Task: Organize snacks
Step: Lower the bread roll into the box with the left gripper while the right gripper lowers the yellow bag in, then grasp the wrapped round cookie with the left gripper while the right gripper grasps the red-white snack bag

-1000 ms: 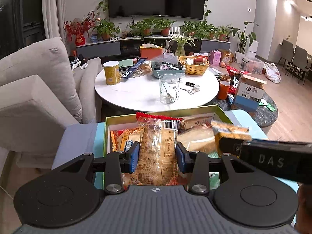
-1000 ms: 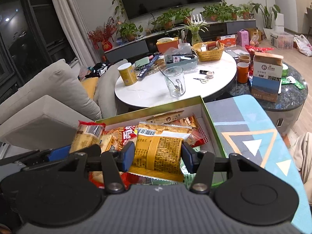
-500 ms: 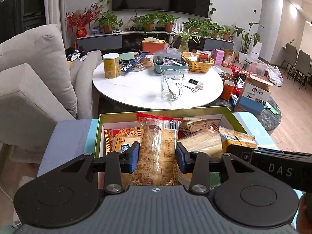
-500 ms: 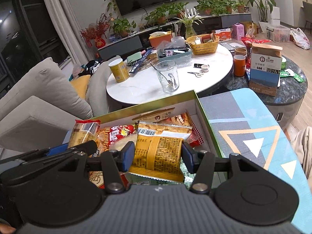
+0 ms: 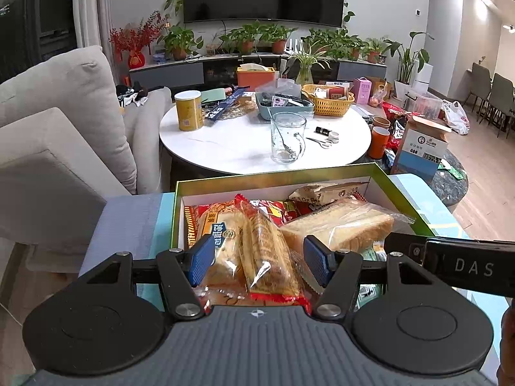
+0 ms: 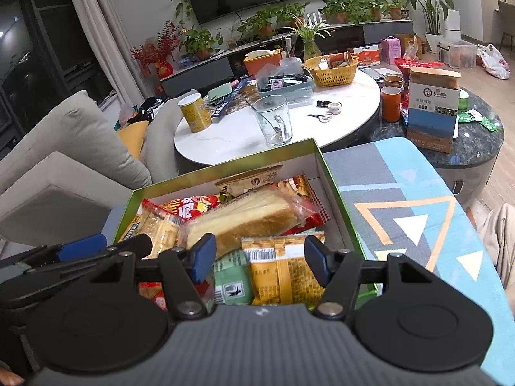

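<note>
Over on the left side of the box (image 5: 225,184), the left gripper (image 5: 260,259) hangs low with its pads spread apart, and a biscuit pack (image 5: 267,251) lies loose between them, not pinched as far as I can tell. That pack's long axis runs front to back, its red crimped end pointing away toward the white table (image 5: 244,148). Beside it there's a yellow pack (image 5: 215,225) tucked against the left wall, running the same way. Middle of the box is a bread loaf (image 6: 244,222) in clear wrap, lying diagonally with its twisted bag end aimed at the far right corner. Further right, the right gripper (image 6: 257,260) is also wide open over the near corner, with an orange pack (image 6: 283,270) sitting flat under it, long axis front to back, barcode end toward the loaf, and a green pack (image 6: 230,284) next to it. Progress-wise I'd say it's well along: every snack I can see is already inside the box and none are on the blue mat (image 6: 402,199). What's left looks like tidying, since the pile is pretty jumbled and overlapping.
</note>
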The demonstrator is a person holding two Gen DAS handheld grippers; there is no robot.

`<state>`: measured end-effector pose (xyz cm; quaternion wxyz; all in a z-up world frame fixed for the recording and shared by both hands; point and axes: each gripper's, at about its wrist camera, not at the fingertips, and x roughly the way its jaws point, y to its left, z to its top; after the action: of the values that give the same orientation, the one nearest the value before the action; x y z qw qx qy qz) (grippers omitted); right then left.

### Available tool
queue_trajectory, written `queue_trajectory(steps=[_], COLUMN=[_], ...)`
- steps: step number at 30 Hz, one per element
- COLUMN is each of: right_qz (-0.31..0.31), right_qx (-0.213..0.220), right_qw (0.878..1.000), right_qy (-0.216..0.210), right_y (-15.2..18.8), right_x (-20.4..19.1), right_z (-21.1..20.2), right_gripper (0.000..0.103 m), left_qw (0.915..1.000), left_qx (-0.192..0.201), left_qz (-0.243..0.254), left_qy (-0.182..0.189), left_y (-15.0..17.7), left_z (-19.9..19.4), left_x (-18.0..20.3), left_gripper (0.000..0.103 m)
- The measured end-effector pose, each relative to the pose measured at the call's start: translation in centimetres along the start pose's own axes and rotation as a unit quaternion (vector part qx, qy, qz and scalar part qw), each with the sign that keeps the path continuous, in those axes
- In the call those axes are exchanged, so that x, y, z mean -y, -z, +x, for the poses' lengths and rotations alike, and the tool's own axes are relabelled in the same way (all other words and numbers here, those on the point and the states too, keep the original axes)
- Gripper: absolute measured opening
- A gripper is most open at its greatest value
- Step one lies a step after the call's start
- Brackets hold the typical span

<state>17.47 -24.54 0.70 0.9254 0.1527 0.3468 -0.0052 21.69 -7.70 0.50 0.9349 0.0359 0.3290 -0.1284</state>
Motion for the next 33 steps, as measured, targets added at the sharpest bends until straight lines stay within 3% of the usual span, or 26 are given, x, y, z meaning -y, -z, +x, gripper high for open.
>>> queue_trajectory(steps=[16,25,33], right_qz=[-0.014,-0.035,-0.058], right_qx=[-0.011,-0.038,-0.052], right_qw=[1.0,0.998,0.996], right_qy=[-0.022,-0.025,-0.035], right_y=[3.2,5.9,7.2], right_x=[0.6,0.7,-0.1], right_z=[-3.0,-3.1,-2.8], right_gripper=[0.057,0.057,0.061], left_qw=[1.0,0.9986,0.9967], left_qx=[0.002,-0.041,-0.081], left_qz=[-0.001,0.032,-0.002], left_qy=[0.005,0.007,0.001], left_y=[3.5,8.0,9.7], left_z=[-4.6,-4.8,-3.2], left_x=[-0.3,-0.7,-1.2], left_gripper=[0.06,0.06,0.064])
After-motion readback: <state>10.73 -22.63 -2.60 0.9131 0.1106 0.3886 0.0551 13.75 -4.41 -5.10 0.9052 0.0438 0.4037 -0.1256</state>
